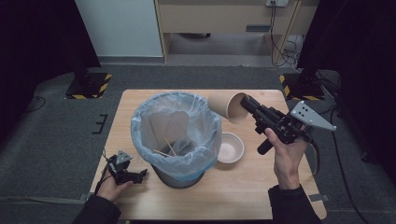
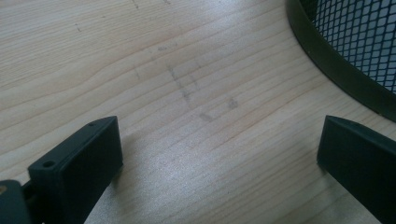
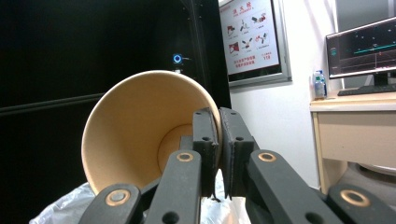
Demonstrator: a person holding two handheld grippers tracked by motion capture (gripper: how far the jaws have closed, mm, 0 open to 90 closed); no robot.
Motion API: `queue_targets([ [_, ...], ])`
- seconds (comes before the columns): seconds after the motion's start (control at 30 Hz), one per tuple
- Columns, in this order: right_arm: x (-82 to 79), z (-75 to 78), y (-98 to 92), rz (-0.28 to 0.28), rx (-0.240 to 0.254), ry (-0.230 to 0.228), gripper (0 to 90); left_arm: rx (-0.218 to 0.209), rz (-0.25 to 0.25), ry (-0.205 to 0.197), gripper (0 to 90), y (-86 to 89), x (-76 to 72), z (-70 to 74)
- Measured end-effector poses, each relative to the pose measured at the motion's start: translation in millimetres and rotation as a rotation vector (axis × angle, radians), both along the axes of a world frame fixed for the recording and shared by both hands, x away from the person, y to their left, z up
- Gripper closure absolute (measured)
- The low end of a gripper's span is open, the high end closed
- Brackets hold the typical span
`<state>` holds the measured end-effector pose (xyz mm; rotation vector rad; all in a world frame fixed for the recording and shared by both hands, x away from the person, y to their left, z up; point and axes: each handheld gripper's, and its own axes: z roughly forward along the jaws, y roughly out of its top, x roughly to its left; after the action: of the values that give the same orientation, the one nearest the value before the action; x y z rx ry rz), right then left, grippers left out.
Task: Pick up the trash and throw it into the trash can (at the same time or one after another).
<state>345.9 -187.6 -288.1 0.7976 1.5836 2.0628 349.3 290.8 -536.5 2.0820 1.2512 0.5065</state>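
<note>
A brown paper cup [image 1: 227, 106] hangs tilted on its side in the air, its base toward the bin's right rim. My right gripper [image 1: 243, 103] is shut on the cup's rim, one jaw inside the mouth and one outside; in the right gripper view the cup [image 3: 135, 130] opens toward the camera with the gripper [image 3: 219, 121] pinching its wall. A mesh bin [image 1: 180, 179] lined with a pale plastic bag [image 1: 140, 126] stands mid-table. My left gripper [image 1: 142, 173] rests low at the bin's front left, open, with bare wood between its jaws [image 2: 219, 135].
An empty white bowl [image 1: 231, 148] sits on the wooden table [image 1: 243, 191] just right of the bin. Thin wooden sticks [image 1: 166, 148] lie inside the bag. The bin's dark base ring [image 2: 327, 60] curves close to my left gripper's right jaw.
</note>
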Motion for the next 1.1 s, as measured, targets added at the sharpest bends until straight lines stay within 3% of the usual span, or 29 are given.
queue_targets([
  [0.63,10.2,15.3,46.0,0.073,-0.03,-0.008,86.0,0.0,0.0,0.0,0.0,0.0,0.0,0.0],
  [1.1,20.5,8.2,74.2,0.098,-0.084,0.021,85.9,-0.001,0.0,0.0,0.0,0.0,0.0,0.0],
])
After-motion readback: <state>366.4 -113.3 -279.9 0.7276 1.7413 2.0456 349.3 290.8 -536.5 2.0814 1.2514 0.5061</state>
